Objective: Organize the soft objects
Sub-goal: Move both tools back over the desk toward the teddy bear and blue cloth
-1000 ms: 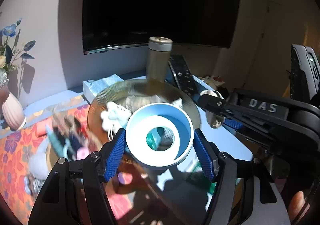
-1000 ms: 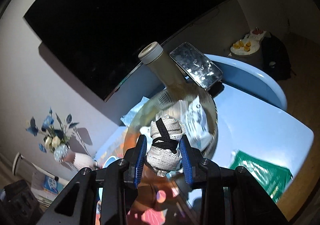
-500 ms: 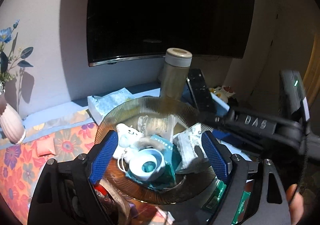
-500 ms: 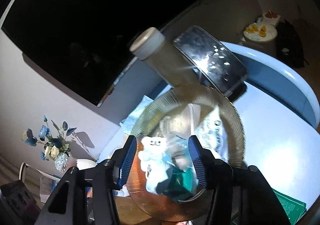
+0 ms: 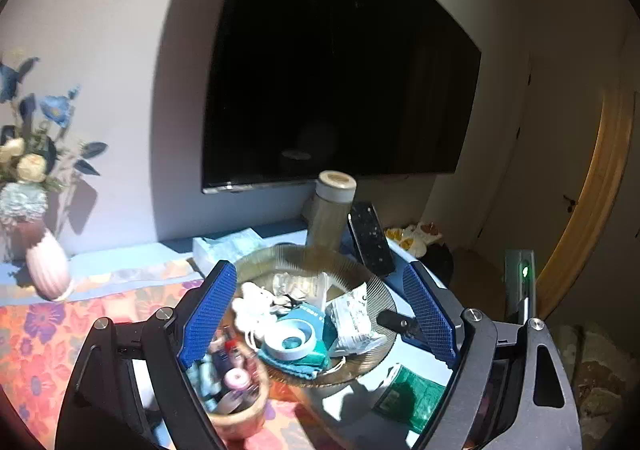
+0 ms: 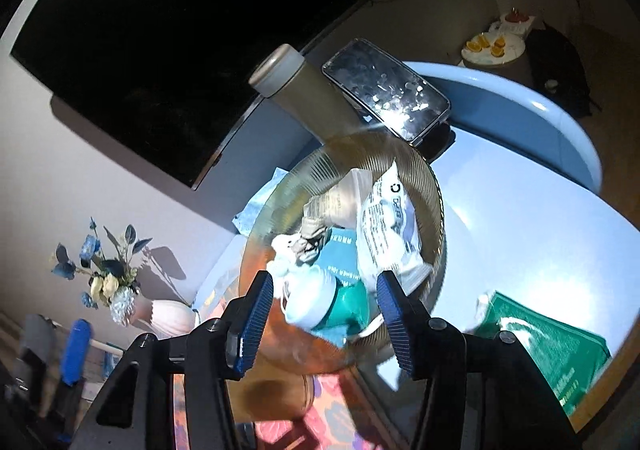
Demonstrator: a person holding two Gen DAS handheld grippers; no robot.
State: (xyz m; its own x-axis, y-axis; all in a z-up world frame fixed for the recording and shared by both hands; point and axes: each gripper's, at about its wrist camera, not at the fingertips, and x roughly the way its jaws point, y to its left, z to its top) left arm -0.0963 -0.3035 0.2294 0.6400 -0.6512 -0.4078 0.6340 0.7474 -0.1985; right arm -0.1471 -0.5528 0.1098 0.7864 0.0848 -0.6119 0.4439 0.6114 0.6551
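A ribbed amber glass plate (image 5: 372,278) (image 6: 424,177) on the light blue table holds several soft things: a white and blue tape roll (image 5: 290,342) (image 6: 316,302) on a teal packet (image 5: 310,314), a white plush bear (image 5: 250,302) (image 6: 282,246), a grey rolled cloth with a black band (image 5: 286,302) (image 6: 310,242) and a white sachet (image 5: 352,314) (image 6: 390,226). My left gripper (image 5: 318,314) is open and empty, raised above the plate. My right gripper (image 6: 326,314) is open and empty above the plate's near rim.
A tan bottle (image 5: 330,209) (image 6: 308,93) and a leaning phone (image 5: 370,242) (image 6: 386,87) stand behind the plate. A wooden bowl of small items (image 5: 234,390), a green packet (image 5: 412,396) (image 6: 552,350), a tissue pack (image 5: 224,246), a pink flower vase (image 5: 46,266) and a floral cloth (image 5: 40,330) surround it.
My left gripper opened and dropped the tape roll into the plate. My right gripper opened and dropped the rolled cloth there. Both grippers then pulled back and up.
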